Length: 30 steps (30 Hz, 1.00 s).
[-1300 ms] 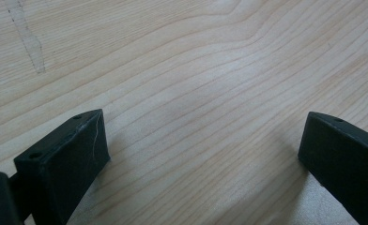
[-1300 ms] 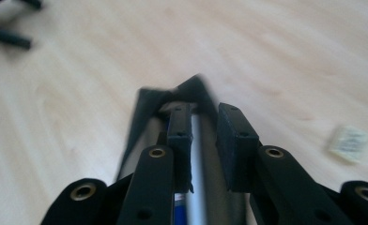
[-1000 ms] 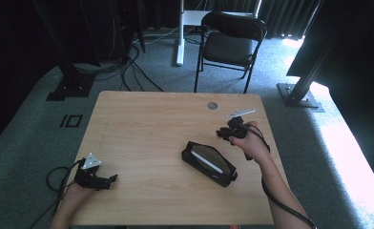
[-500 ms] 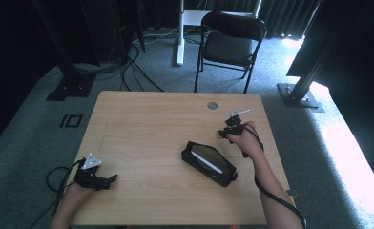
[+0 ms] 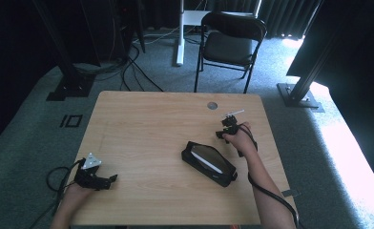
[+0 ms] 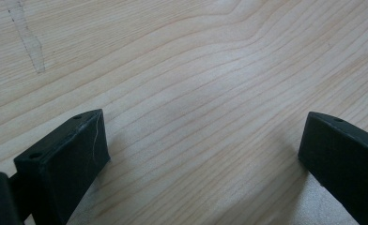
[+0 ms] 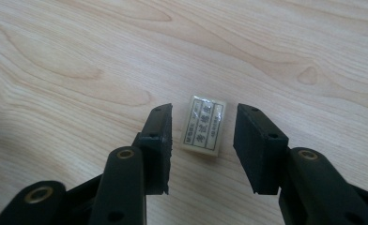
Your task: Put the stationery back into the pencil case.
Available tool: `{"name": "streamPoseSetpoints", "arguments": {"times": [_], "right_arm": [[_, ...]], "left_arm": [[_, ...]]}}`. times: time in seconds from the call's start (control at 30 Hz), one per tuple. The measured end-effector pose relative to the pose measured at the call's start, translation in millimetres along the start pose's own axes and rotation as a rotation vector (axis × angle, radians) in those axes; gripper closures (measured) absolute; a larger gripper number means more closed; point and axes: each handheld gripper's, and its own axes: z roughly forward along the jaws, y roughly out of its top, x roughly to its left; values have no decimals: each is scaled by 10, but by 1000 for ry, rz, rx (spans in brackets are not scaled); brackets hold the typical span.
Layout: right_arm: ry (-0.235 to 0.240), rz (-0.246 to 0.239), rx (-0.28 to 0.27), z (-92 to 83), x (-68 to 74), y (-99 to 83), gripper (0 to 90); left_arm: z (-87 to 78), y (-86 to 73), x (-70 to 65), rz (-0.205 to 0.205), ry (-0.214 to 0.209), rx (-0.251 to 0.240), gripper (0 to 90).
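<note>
A small white eraser (image 7: 204,124) w/ printed label lies flat on the wooden table (image 5: 147,129), between the jaws of the right gripper (image 7: 202,140). The jaws have just been opening; both pads stand clear of it, narrow gap each side. Just beside, toward the person, lies an open black pencil case (image 5: 209,162). Left gripper (image 6: 201,154) rests at the near-left corner, jaws wide, nothing between them.

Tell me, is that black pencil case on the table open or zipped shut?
Open. In the high view the pencil case lies flat on the table with its top parted, showing a pale inside.
</note>
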Motion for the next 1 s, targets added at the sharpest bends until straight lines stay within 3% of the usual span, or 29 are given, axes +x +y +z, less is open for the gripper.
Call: {"name": "streamPoseSetpoints", "arguments": {"times": [0.43,0.57,0.77,1.0], "right_arm": [[-7,-27,41,118,33,-12,598],[-20,-47,48,128,43,-20,680],[-9,-49,59,68,22,-20,683],[16,-61,36,-132,-7,-7,684]], "left_arm": [[0,0,0,0,0,0,21],[0,0,0,0,0,0,21],[0,0,0,0,0,0,21],[0,0,0,0,0,0,22]]}}
